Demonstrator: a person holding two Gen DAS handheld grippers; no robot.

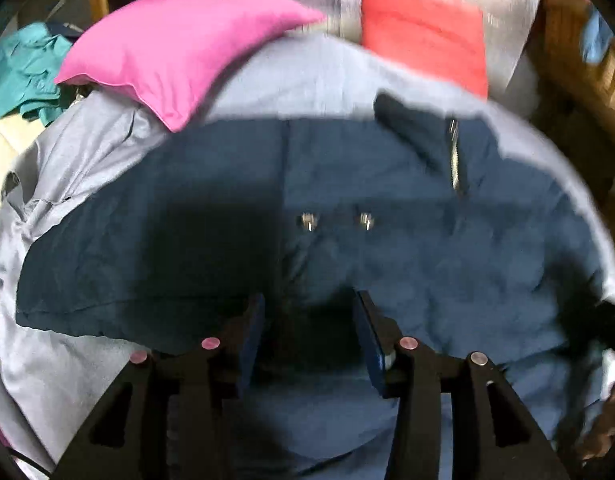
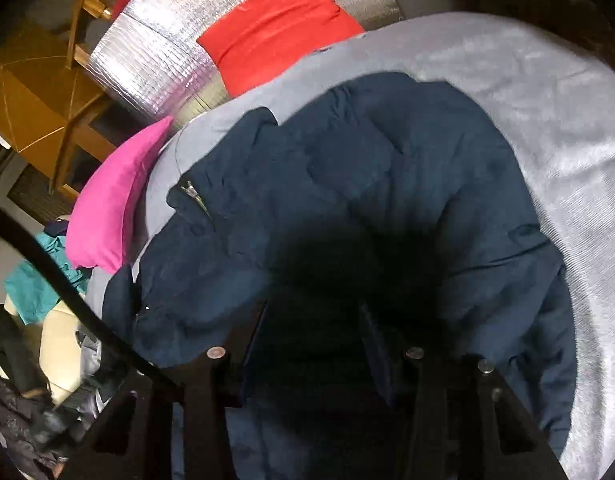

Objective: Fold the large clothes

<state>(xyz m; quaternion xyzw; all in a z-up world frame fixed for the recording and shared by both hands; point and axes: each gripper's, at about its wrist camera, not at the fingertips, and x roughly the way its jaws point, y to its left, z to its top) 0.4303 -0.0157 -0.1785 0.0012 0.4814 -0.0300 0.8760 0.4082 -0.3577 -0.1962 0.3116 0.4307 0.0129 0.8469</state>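
Both the left gripper (image 1: 309, 300) and the right gripper (image 2: 313, 308) hang with fingers apart over the navy jacket (image 1: 347, 208); its puffy fabric, bunched at lower centre, may slip any shallow pinch.

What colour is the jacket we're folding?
Dark navy blue jacket; clearest in the right wrist view.

Black-framed left tool (image 1: 309, 336) and right tool (image 2: 311, 344), dark blue finger pads (image 1: 251, 340), round silver pivot pins.
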